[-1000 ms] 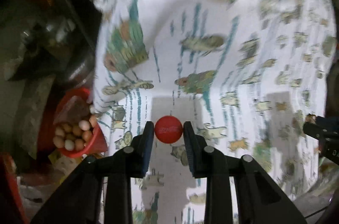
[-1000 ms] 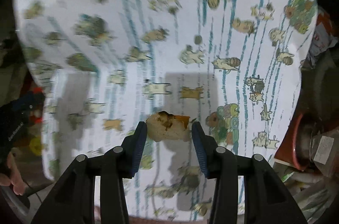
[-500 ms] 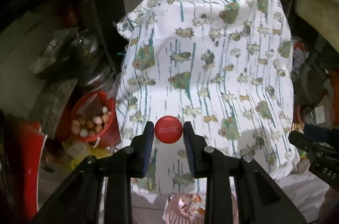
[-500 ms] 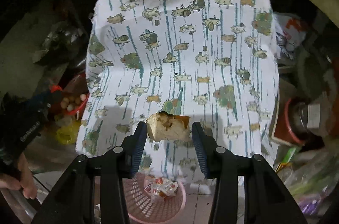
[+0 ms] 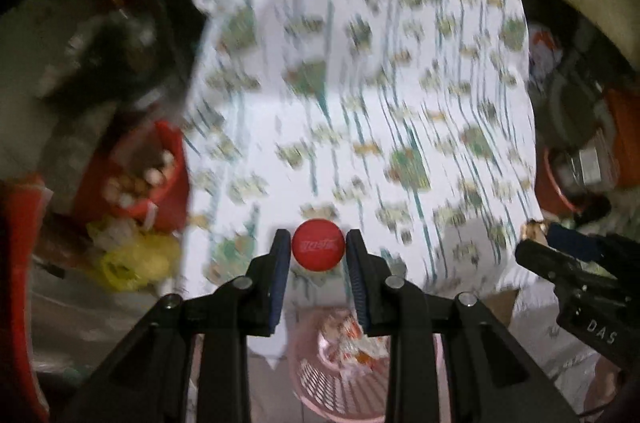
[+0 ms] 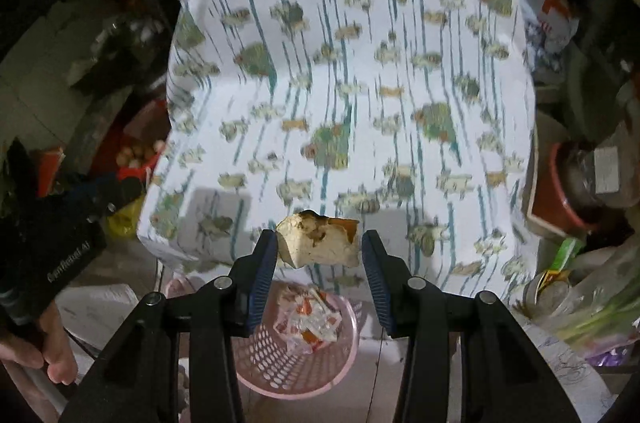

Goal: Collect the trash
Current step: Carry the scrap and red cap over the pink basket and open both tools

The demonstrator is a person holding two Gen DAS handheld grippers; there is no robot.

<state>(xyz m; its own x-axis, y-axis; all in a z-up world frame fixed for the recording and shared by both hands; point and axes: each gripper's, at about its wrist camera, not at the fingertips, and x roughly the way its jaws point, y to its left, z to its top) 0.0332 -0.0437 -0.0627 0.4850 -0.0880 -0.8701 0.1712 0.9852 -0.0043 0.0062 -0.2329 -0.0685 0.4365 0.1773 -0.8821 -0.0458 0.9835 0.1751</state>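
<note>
Red round plastic bottle cap (image 5: 318,249) clamped in left hand-held gripper (image 5: 318,251) | pale torn food scrap (image 6: 319,241) clamped in right hand-held gripper (image 6: 319,247) | pink perforated plastic basket (image 6: 264,363) below both

Dim w/ dark surroundings, left view motion-blurred, fisheye-warped edges.

- A patterned cloth (image 6: 352,71) drapes the desk.
- A red bowl (image 5: 168,179) of what look like eggs sits left, blurred.
- A yellow bag (image 5: 136,263) lies below it.
- A jar (image 6: 592,179) stands right.
</note>
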